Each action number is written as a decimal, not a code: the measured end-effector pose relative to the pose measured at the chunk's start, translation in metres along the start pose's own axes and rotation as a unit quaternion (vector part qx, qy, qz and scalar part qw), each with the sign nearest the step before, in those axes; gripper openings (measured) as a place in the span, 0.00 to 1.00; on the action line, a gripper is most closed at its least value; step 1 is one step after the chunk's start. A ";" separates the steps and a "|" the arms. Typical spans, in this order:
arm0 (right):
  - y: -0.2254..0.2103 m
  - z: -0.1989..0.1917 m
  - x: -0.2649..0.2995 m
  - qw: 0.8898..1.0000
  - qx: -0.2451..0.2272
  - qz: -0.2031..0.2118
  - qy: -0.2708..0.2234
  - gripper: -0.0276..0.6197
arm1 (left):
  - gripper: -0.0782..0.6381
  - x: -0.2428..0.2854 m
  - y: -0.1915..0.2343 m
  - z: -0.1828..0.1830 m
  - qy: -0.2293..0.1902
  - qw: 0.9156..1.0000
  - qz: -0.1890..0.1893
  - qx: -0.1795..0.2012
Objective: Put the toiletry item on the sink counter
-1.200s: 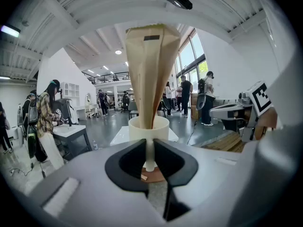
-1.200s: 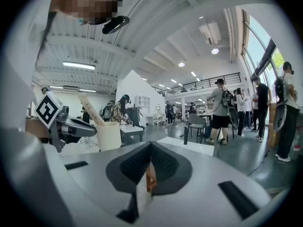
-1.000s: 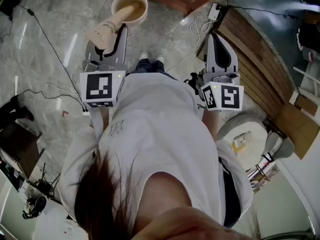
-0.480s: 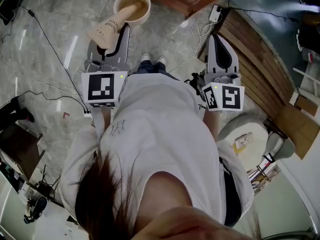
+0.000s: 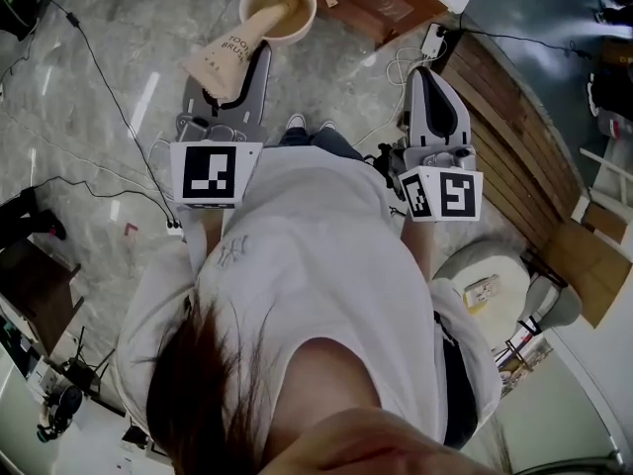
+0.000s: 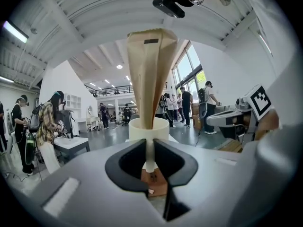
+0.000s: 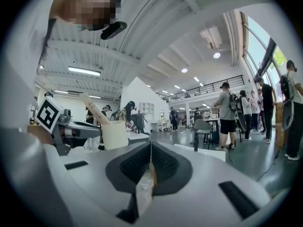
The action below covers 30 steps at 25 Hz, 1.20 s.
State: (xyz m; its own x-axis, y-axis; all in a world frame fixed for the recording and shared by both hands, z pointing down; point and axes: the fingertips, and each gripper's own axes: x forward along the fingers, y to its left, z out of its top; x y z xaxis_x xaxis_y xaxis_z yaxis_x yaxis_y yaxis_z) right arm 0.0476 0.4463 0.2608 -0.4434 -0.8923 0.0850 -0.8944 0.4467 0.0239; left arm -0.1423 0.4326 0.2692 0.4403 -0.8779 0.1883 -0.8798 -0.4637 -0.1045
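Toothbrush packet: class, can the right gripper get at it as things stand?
Probably not yet: the right gripper is shut on a clear scrap. The way looks free, though: the toothbrush packet juts from the cup in the left gripper.

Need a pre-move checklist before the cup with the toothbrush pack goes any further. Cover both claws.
1. Left claw grip on cup: ok, jaws clamp a white part of it.
2. Toothbrush pack seated in cup: ok, standing in it, leaning at the rim.
3. Right claw load: ok, shut on a thin clear wrapper; contents cannot tell.
4. Sink counter in sight: not ok, no view shows it.
5. Path ahead free: cannot tell; people stand beyond the cup.
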 end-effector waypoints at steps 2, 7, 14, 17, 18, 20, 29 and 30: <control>0.008 0.001 0.003 1.000 0.002 0.005 -0.002 0.06 | 0.18 -0.002 0.005 0.002 -0.005 1.000 0.000 0.001; 0.011 -0.008 0.009 1.000 0.003 0.006 0.014 0.06 | 0.18 0.000 0.015 0.001 -0.010 1.000 0.008 -0.011; -0.007 -0.015 0.019 1.000 0.007 0.001 0.027 0.06 | 0.18 0.019 0.015 0.001 -0.004 1.000 0.008 -0.007; -0.019 -0.014 0.032 1.000 0.008 0.006 0.028 0.06 | 0.18 0.037 0.016 0.005 -0.004 1.000 0.009 -0.004; -0.024 -0.012 0.037 1.000 0.008 0.007 0.028 0.06 | 0.18 0.043 0.017 0.007 -0.005 1.000 0.010 -0.004; -0.035 -0.009 0.045 1.000 0.005 0.008 0.028 0.06 | 0.18 0.055 0.018 0.012 -0.009 1.000 0.013 -0.005; -0.079 0.000 0.084 0.999 -0.001 0.029 0.021 0.06 | 0.18 0.104 0.025 0.029 -0.017 0.999 0.042 -0.010; -0.083 0.000 0.087 0.999 0.000 0.032 0.019 0.06 | 0.18 0.108 0.026 0.031 -0.023 0.999 0.046 -0.006</control>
State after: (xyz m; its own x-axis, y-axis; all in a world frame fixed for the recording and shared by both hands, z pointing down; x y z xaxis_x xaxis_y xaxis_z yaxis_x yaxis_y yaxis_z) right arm 0.0837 0.3317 0.2661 -0.4975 -0.8585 0.1247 -0.8640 0.5032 0.0178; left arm -0.1117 0.3221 0.2565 0.3649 -0.9216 0.1324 -0.9190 -0.3793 -0.1073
